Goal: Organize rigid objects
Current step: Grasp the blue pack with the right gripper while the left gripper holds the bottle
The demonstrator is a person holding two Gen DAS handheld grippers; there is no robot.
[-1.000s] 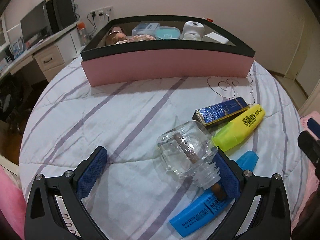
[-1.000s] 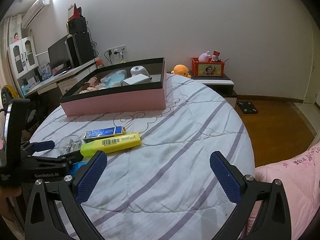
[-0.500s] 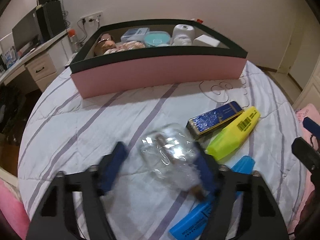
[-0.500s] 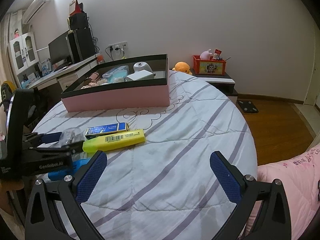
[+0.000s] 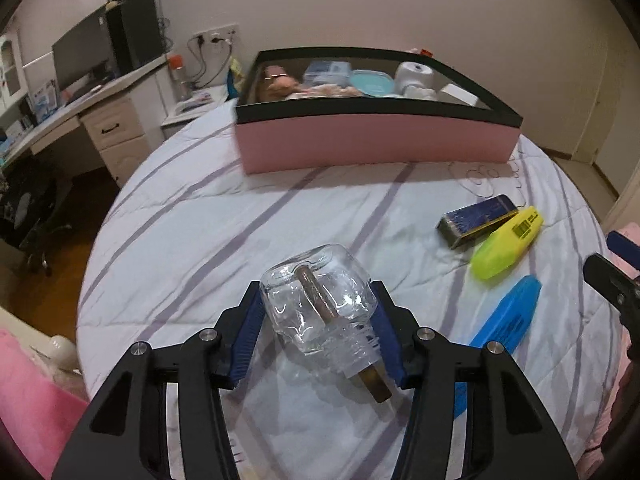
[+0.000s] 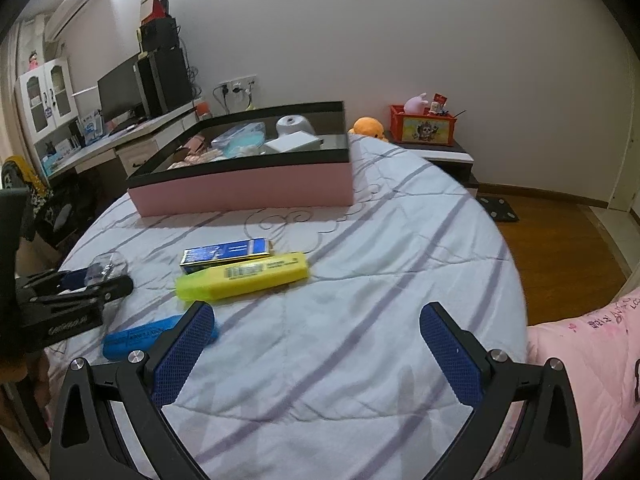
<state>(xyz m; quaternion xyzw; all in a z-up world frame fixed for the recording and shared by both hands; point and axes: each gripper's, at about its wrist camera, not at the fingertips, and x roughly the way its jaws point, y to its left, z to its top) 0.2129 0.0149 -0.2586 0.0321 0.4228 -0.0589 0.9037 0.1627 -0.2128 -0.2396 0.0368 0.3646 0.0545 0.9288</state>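
**Left gripper closes on the glass jar; right gripper waits open**

The left gripper (image 5: 318, 336) has just been closing, and its blue pads (image 5: 246, 338) now press on both sides of a clear glass jar (image 5: 320, 304). The jar lies tilted between them, its threaded neck toward the camera and its base pointing away toward the far side of the bed, with a brown stick (image 5: 320, 300) running through it and poking out of the neck (whether the jar is clear of the bedspread cannot be told from either view).

The right gripper (image 6: 316, 356) hangs over the near part of the striped bedspread (image 6: 360, 280) with its fingers spread wide and nothing between them.

Three other things lie on the bedspread, to the right of the jar in the left wrist view. A small blue box (image 5: 476, 220) lies farthest, touching a yellow highlighter (image 5: 508, 242) just beside it on the near side. A blue highlighter (image 5: 506, 314) lies nearer still, apart from the yellow one and partly behind the left gripper's right finger.

At the far side of the bed stands a long pink box with a black rim (image 5: 376, 142). It already holds several things, among them a white roll (image 5: 414, 76), a light blue container (image 5: 370, 82) and a flat white box (image 5: 458, 94).
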